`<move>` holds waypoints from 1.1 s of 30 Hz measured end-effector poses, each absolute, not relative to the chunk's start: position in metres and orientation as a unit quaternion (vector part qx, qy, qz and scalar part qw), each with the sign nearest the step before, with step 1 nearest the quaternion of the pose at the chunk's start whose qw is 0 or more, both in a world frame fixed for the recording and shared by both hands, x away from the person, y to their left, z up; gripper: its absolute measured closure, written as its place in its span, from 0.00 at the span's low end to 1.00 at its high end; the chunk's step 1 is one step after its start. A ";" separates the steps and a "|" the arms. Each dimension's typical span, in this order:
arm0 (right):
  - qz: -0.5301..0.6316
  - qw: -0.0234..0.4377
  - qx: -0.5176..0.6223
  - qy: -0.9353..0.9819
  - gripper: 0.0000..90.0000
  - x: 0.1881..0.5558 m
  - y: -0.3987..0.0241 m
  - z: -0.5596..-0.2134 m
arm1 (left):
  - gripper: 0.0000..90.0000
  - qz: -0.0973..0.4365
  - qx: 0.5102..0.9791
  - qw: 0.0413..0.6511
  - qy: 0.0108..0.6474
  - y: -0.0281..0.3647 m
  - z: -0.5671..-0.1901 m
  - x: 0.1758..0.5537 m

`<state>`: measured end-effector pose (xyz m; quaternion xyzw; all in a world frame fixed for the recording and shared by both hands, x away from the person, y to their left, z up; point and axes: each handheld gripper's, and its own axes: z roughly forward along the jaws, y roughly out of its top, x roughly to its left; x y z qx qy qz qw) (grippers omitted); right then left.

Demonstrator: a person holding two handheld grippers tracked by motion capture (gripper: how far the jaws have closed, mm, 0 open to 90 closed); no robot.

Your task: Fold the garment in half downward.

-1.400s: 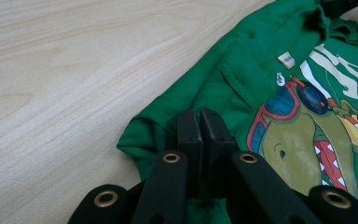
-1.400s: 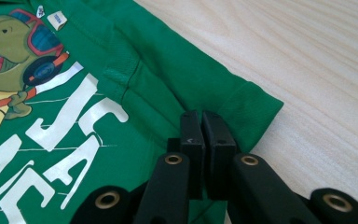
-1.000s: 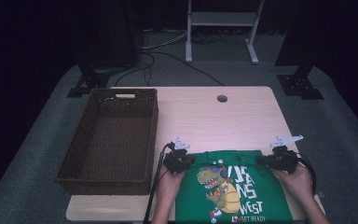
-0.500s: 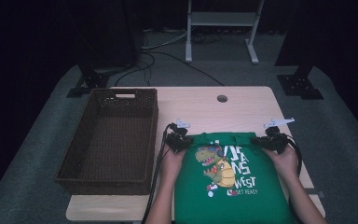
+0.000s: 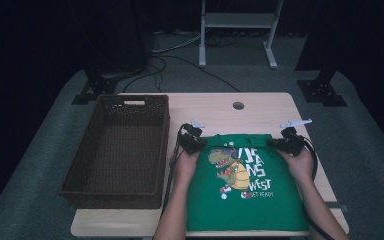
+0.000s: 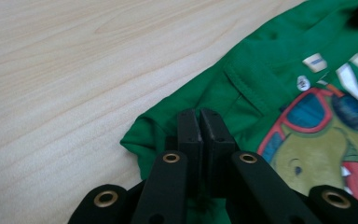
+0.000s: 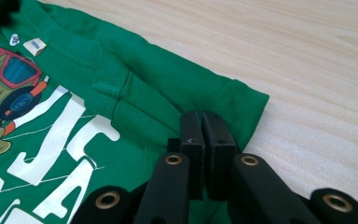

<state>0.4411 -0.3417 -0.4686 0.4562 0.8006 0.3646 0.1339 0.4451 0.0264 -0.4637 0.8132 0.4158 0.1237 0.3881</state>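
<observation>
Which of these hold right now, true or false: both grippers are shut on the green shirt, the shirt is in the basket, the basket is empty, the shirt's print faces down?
1. Both grippers are shut on the shirt. True: the left gripper and right gripper each pinch a far corner of the green shirt.
2. The shirt lies in the basket. False: it lies spread on the table, right of the wicker basket.
3. The basket is empty. True.
4. The shirt's print faces down. False: the dinosaur print faces up.
</observation>
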 end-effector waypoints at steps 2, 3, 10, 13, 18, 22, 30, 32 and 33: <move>0.367 0.138 0.449 0.803 0.99 0.437 -0.342 -0.466 | 0.98 0.124 0.809 0.401 0.411 0.029 -0.458 0.440; 0.370 0.140 0.445 0.804 0.99 0.434 -0.342 -0.464 | 0.98 0.125 0.808 0.406 0.409 0.030 -0.455 0.436; 0.385 0.152 0.415 0.810 0.99 0.406 -0.347 -0.450 | 0.98 0.132 0.808 0.426 0.385 0.036 -0.443 0.406; 0.392 0.151 0.404 0.812 0.99 0.392 -0.350 -0.447 | 0.98 0.134 0.810 0.431 0.375 0.038 -0.441 0.390; 0.383 0.156 0.381 0.827 0.99 0.364 -0.350 -0.443 | 0.98 0.139 0.810 0.443 0.359 0.039 -0.440 0.362; 0.382 0.154 0.370 0.833 0.98 0.345 -0.352 -0.440 | 0.98 0.137 0.804 0.460 0.351 0.043 -0.442 0.341; 0.372 0.139 0.354 0.847 0.98 0.318 -0.352 -0.445 | 0.98 0.125 0.798 0.481 0.342 0.051 -0.441 0.306; 0.371 0.138 0.350 0.849 0.98 0.312 -0.352 -0.445 | 0.98 0.121 0.799 0.482 0.339 0.052 -0.441 0.299; 0.371 0.138 0.349 0.849 0.98 0.309 -0.352 -0.445 | 0.98 0.118 0.800 0.482 0.338 0.052 -0.442 0.295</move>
